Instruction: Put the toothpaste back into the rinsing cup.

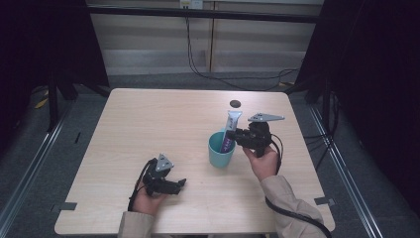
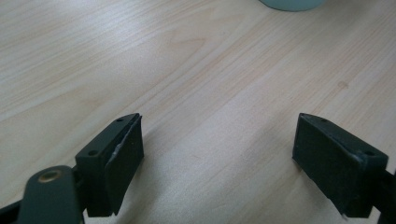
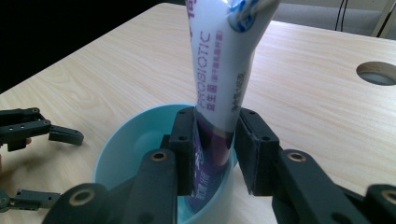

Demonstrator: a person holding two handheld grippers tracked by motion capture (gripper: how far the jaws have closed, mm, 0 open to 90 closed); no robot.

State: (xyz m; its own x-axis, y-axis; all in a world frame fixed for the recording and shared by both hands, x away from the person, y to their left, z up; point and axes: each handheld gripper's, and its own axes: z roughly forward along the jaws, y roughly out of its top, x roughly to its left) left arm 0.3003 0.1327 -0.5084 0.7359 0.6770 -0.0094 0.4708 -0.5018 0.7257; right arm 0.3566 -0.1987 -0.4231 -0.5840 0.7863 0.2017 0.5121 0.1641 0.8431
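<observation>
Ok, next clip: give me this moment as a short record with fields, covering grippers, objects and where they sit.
surface: light wooden table
cup: teal cup, upright, right of centre
tube: white and purple toothpaste tube, standing upright with its lower end inside the cup
right gripper: shut on the tube, just above the cup's rim
left gripper: open, holding nothing, low over bare table
other: dark round hole near far edge

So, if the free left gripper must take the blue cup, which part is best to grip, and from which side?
Probably the near rim wall of the blue cup, from the person's left. The cup stands upright with its mouth open, so one jaw could go inside and one outside. The toothpaste tube and the right gripper occupy the right side. The left gripper, open, already faces the cup.
</observation>
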